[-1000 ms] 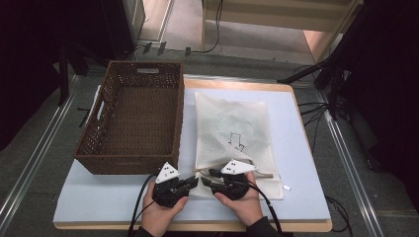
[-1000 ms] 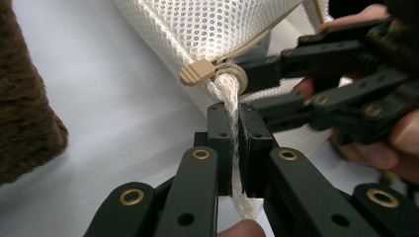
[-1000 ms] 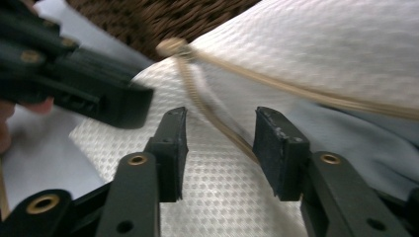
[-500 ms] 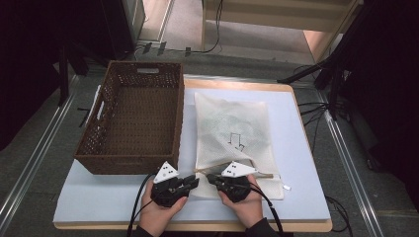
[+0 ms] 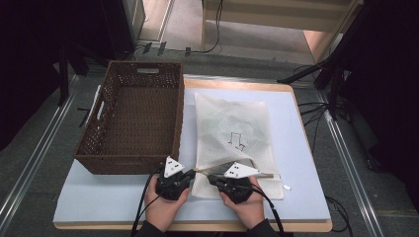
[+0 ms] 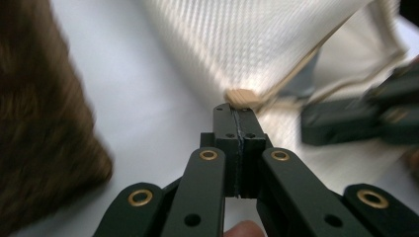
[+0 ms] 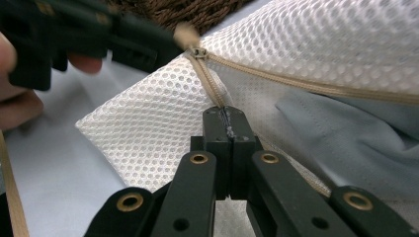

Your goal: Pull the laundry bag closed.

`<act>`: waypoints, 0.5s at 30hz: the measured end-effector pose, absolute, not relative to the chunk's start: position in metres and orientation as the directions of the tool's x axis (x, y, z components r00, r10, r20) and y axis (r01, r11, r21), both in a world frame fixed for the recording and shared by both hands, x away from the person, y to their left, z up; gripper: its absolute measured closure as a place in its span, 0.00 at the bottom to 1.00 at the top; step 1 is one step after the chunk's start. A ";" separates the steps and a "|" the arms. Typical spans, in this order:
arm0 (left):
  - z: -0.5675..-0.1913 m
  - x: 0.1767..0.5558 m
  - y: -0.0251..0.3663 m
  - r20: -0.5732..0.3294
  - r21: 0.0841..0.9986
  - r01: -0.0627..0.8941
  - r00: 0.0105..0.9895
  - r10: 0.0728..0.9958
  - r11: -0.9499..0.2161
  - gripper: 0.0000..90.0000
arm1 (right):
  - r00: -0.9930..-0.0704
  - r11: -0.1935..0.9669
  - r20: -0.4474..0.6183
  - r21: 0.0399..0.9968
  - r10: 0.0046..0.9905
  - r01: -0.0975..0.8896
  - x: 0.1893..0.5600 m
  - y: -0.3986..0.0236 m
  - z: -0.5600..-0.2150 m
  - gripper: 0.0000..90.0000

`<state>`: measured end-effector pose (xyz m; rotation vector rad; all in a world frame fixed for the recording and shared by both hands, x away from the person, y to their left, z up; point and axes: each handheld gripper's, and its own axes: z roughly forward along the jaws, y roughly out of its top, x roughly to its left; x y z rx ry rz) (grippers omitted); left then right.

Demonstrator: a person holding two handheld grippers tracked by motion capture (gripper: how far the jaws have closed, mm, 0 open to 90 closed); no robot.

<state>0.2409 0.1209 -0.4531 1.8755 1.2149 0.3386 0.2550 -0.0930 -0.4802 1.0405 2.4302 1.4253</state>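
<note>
A white mesh bag lies flat on the table, its zipper end toward the person. Through the open zipper I see a light blue garment inside. My left gripper is at the bag's near left corner. Its jaws have just been closing and are now shut on the tan zipper pull. My right gripper sits just to its right, shut on the bag's tan zipper edge. The right gripper view shows the left gripper holding the pull taut.
A brown wicker basket stands on the table's left half, its near wall just behind the left gripper. The pale blue table top lies bare in front of the basket. A floor with rails and cables surrounds the table.
The two grippers have drawn slightly apart at the bag's near left corner, and a short taut stretch of zipper now shows between them. The bag and basket stay put.
</note>
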 end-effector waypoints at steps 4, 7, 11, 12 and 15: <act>-0.444 0.239 0.114 -0.243 0.819 0.558 0.551 0.798 -0.135 1.00 | -0.750 0.318 0.219 0.806 0.624 0.499 0.256 -0.091 -0.483 1.00; -0.444 0.235 0.115 -0.235 0.828 0.543 0.563 0.793 -0.140 0.98 | -0.752 0.327 0.205 0.806 0.627 0.493 0.256 -0.091 -0.483 1.00; -0.452 0.234 0.129 -0.291 0.779 0.617 0.514 0.807 -0.112 0.75 | -0.743 0.318 0.214 0.804 0.633 0.503 0.256 -0.091 -0.483 1.00; -0.455 0.235 0.131 -0.314 0.758 0.643 0.507 0.803 -0.109 0.71 | -0.744 0.318 0.213 0.805 0.634 0.501 0.256 -0.091 -0.483 1.00; -0.461 0.240 0.133 -0.378 0.717 0.690 0.502 0.778 -0.096 0.63 | -0.744 0.317 0.210 0.807 0.634 0.498 0.256 -0.090 -0.483 1.00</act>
